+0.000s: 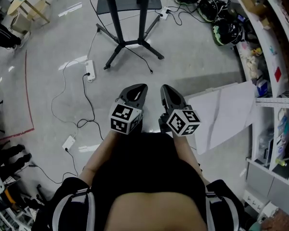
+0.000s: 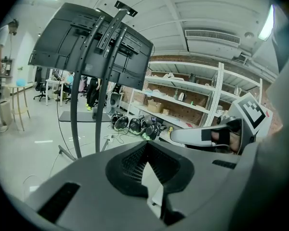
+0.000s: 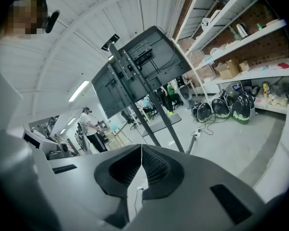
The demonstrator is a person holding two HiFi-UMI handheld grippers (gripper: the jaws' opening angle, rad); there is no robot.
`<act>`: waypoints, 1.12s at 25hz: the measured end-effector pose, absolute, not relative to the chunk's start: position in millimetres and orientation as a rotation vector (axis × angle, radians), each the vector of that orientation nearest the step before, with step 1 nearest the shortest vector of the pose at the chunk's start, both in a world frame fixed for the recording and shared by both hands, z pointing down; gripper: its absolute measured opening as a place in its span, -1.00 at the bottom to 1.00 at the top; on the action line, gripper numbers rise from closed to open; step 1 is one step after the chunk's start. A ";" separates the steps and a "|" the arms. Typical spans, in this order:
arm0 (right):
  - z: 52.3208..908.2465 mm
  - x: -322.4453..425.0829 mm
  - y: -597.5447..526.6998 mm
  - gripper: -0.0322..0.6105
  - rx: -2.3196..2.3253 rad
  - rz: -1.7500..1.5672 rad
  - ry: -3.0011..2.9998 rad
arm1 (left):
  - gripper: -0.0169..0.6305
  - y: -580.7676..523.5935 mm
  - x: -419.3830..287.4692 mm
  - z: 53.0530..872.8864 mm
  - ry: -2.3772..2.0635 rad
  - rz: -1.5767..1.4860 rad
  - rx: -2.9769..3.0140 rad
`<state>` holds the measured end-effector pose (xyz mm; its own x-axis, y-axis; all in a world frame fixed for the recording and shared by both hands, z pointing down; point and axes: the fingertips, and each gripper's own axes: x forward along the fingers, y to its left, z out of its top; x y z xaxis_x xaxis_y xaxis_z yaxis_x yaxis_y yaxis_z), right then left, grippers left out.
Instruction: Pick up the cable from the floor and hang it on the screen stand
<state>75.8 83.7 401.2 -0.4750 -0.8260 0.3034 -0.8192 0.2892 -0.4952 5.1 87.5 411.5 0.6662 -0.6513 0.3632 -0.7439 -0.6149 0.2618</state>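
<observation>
The screen stand [image 1: 127, 18] rises ahead on black splayed legs. Its dark screen [image 2: 91, 47] shows from behind in the left gripper view, and the screen [image 3: 135, 66] also shows in the right gripper view. A thin black cable [image 1: 85, 97] lies on the grey floor to the front left. It runs from a white power strip [image 1: 90, 70] towards a white adapter [image 1: 69, 142]. A second black cable [image 1: 138, 57] trails from the stand's foot. My left gripper [image 1: 139, 87] and right gripper [image 1: 165, 88] are side by side at waist height, both shut and empty, well apart from the cables.
Shelving [image 1: 272, 61] lines the right side, with helmets [image 1: 225, 30] on the floor beside it. A white panel [image 1: 224, 110] lies at my right. A red tape line [image 1: 27, 85] and a wooden stool [image 1: 31, 6] are at the left. A person [image 3: 89, 129] stands far off.
</observation>
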 end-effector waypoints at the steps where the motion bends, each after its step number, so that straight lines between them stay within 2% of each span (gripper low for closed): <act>1: 401.4 74.0 73.1 -0.83 -1.606 -0.952 2.514 | -0.93 77.8 3.4 412.2 -1.091 0.325 2.491; 12: 407.8 67.5 -28.9 -0.83 -1.655 -0.919 2.490 | -0.93 -27.5 4.4 422.9 -0.970 0.335 2.536; 28: 423.5 97.9 -85.2 -0.83 -1.604 -0.959 2.653 | -0.93 -85.5 54.9 439.4 -0.904 0.405 2.571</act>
